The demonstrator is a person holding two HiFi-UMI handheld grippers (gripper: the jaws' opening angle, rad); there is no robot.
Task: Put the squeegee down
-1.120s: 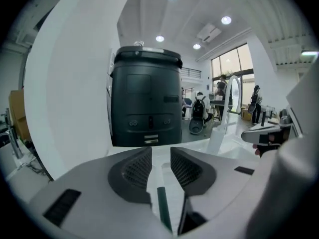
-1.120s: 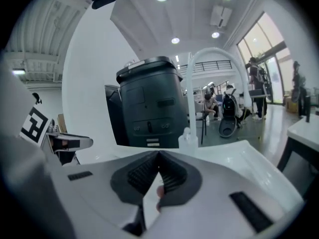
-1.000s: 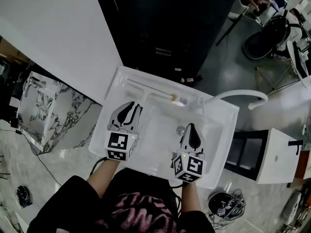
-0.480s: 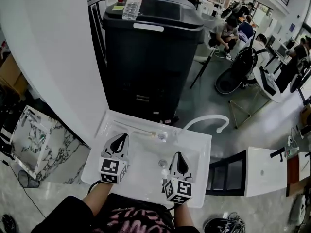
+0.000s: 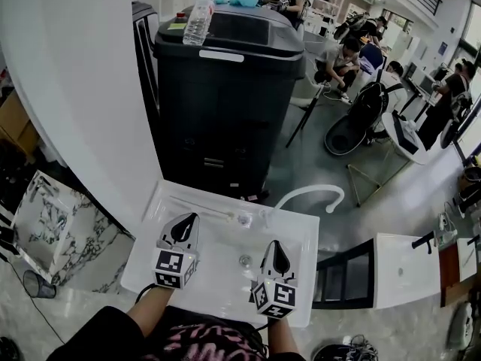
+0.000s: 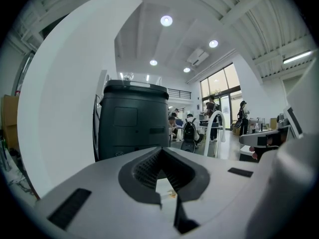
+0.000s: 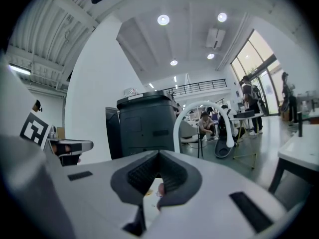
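Note:
The squeegee [image 5: 201, 208] is a thin white bar with a yellowish end, lying on the back ledge of the white sink [image 5: 294, 307]. Nothing holds it. My left gripper [image 5: 185, 221] hovers just in front of it over the basin's left side, jaws shut and empty. In the left gripper view the shut left gripper [image 6: 162, 152] points level at a black bin, with a scrap of white and orange showing below its tips. My right gripper [image 5: 275, 246] hangs over the basin's right side near the drain [image 5: 245, 261]. Its jaws meet in the right gripper view [image 7: 159, 156], holding nothing.
A white curved faucet [image 5: 312, 192] arches over the sink's back right. Behind the sink stands a tall black bin [image 5: 225, 89] with a water bottle [image 5: 197, 17] on its lid. A white wall [image 5: 68, 89] runs along the left. A white table [image 5: 406, 269] stands right; people sit beyond.
The left gripper's jaws went from apart to shut with nothing between them. Both grippers rose from the basin and now point level. The head view tilted up, showing the bin and room.

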